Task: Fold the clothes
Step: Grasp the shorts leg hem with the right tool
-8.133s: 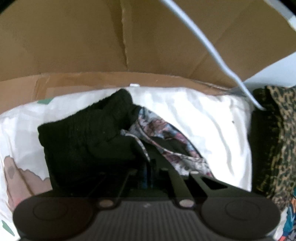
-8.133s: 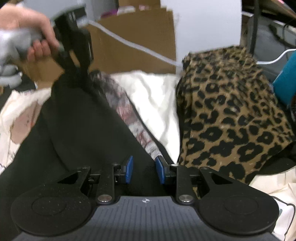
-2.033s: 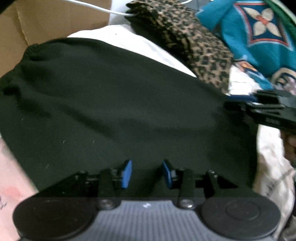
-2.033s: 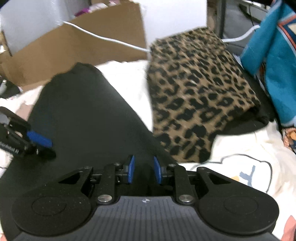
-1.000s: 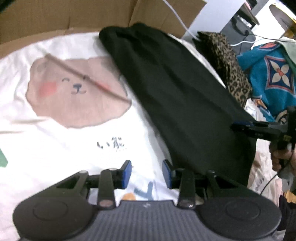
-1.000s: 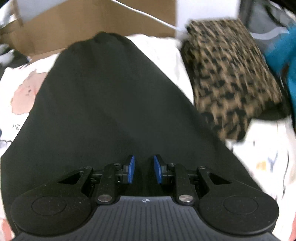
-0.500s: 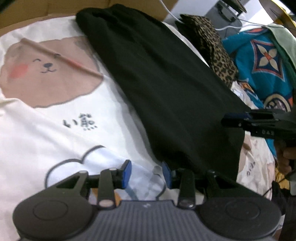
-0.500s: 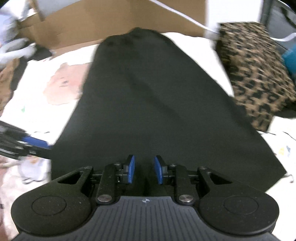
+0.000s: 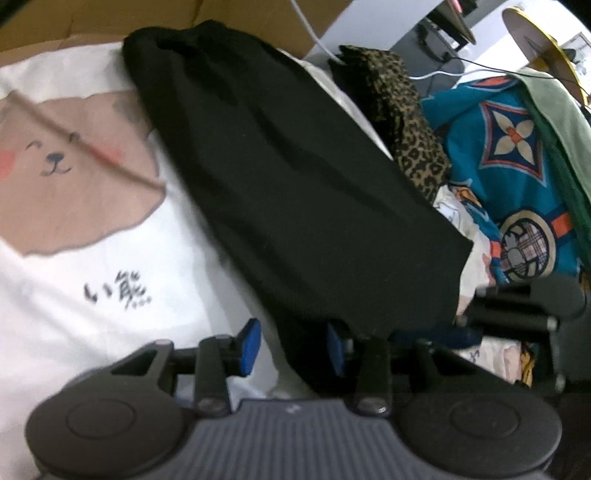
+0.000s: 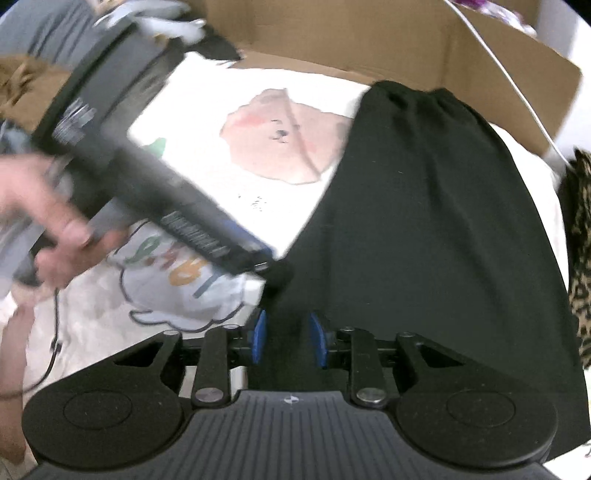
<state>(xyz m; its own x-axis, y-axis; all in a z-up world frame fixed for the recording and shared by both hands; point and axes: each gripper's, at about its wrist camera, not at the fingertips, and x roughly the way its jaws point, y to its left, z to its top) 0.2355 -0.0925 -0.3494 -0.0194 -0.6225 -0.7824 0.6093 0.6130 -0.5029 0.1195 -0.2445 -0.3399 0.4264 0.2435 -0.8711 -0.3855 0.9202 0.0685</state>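
A black garment lies flat and slanted on a white sheet with a bear print. My left gripper is open at the garment's near corner, with the black edge by its right pad and sheet by the left. In the right wrist view the left gripper, held by a hand, touches the garment's left edge. My right gripper hovers over the same corner. Its jaws are opening, black cloth shows between them, and the pads do not press on it. It also shows in the left wrist view as the right gripper.
A folded leopard-print garment lies just right of the black one, with a teal patterned cloth beyond it. Cardboard walls stand behind the sheet, crossed by a white cable.
My right gripper swung left along the black garment's near hem to its left corner, next to the left gripper, and its jaws widened slightly. The left gripper crept closer to that corner.
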